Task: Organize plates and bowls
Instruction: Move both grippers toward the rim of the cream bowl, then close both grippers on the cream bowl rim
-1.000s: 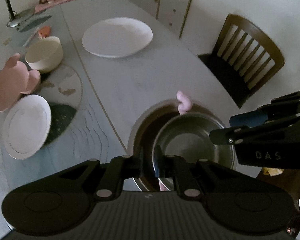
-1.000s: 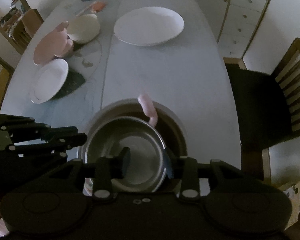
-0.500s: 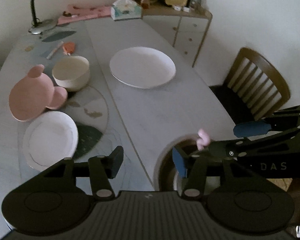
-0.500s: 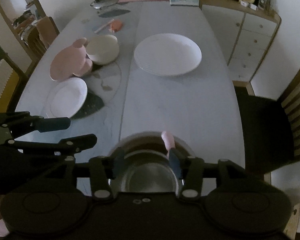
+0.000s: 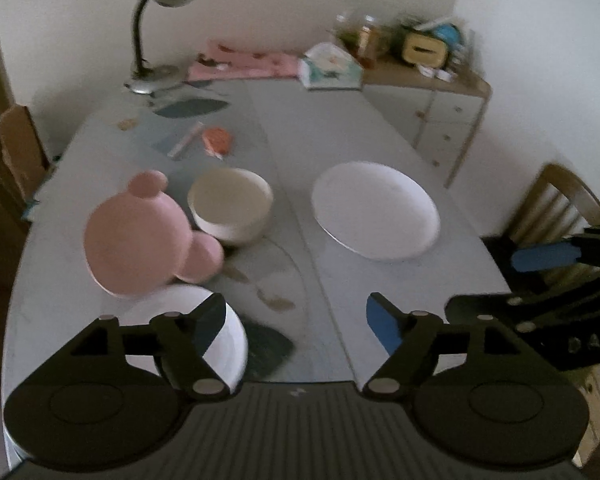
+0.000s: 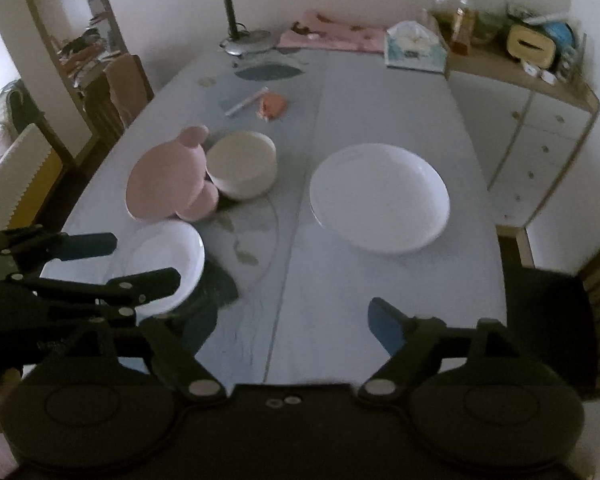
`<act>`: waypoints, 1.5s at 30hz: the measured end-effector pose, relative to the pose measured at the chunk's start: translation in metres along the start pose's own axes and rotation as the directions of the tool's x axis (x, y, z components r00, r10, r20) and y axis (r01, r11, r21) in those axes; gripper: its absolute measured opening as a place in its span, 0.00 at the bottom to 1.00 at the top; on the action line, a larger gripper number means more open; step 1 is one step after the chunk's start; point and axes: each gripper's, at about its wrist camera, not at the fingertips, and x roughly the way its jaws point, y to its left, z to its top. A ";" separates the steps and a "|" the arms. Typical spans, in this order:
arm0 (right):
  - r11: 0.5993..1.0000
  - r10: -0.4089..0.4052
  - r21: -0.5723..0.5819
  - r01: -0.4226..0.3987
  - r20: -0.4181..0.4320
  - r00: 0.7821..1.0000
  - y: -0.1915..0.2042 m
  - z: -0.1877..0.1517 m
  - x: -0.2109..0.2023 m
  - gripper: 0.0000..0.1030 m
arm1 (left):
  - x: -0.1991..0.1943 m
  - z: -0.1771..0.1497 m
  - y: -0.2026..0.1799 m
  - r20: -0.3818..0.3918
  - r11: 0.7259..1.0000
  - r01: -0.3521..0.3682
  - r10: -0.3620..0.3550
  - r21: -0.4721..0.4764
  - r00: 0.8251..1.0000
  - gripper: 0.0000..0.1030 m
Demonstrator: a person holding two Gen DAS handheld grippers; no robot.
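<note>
The large white plate [image 6: 379, 197] looks like glossy glazed ceramic; the cream bowl [image 6: 241, 168] is smooth and matt; the pink bear-shaped plate [image 5: 133, 238] has a soft matt finish; the tabletop [image 6: 380, 96] is smooth with a faint sheen; the chair [image 5: 556, 204] is varnished wood.
</note>
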 end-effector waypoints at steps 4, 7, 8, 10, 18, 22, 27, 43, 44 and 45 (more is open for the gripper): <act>0.999 0.013 -0.032 -0.012 0.016 1.000 0.003 0.028 0.016 0.91 | 0.015 0.025 0.018 0.014 0.999 -0.036 0.036 -0.031 0.999 0.75; 0.999 0.027 -0.048 -0.026 0.024 0.999 0.002 0.052 0.030 0.96 | 0.029 0.045 0.034 0.016 0.996 -0.065 0.066 -0.057 0.998 0.75; 0.998 0.031 -0.050 -0.029 0.029 0.999 0.001 0.058 0.033 0.97 | 0.035 0.053 0.039 0.016 0.995 -0.075 0.076 -0.065 0.997 0.75; 0.998 0.041 -0.055 -0.038 0.042 0.998 -0.001 0.072 0.042 0.99 | 0.045 0.065 0.050 0.011 0.992 -0.090 0.091 -0.088 0.996 0.75; 0.997 0.065 -0.047 -0.063 0.041 0.997 -0.007 0.122 0.094 1.00 | 0.098 0.105 0.088 -0.033 0.981 -0.126 0.123 -0.150 0.992 0.75; 0.997 0.072 -0.033 -0.072 0.010 0.997 -0.009 0.138 0.128 0.99 | 0.127 0.116 0.100 -0.060 0.978 -0.141 0.133 -0.152 0.989 0.75; 0.996 0.085 -0.022 -0.086 -0.041 0.996 -0.007 0.147 0.165 0.90 | 0.163 0.122 0.110 -0.101 0.975 -0.154 0.139 -0.162 0.985 0.75; 0.995 0.097 0.015 -0.096 -0.144 0.985 -0.002 0.147 0.232 0.58 | 0.235 0.113 0.113 -0.219 0.979 -0.134 0.099 -0.151 0.971 0.52; 0.995 0.095 0.019 -0.093 -0.151 0.984 -0.001 0.146 0.235 0.56 | 0.238 0.112 0.113 -0.229 0.979 -0.133 0.096 -0.152 0.969 0.48; 0.996 0.093 0.022 -0.090 -0.156 0.983 -0.001 0.145 0.238 0.54 | 0.241 0.111 0.113 -0.238 0.979 -0.132 0.094 -0.154 0.967 0.42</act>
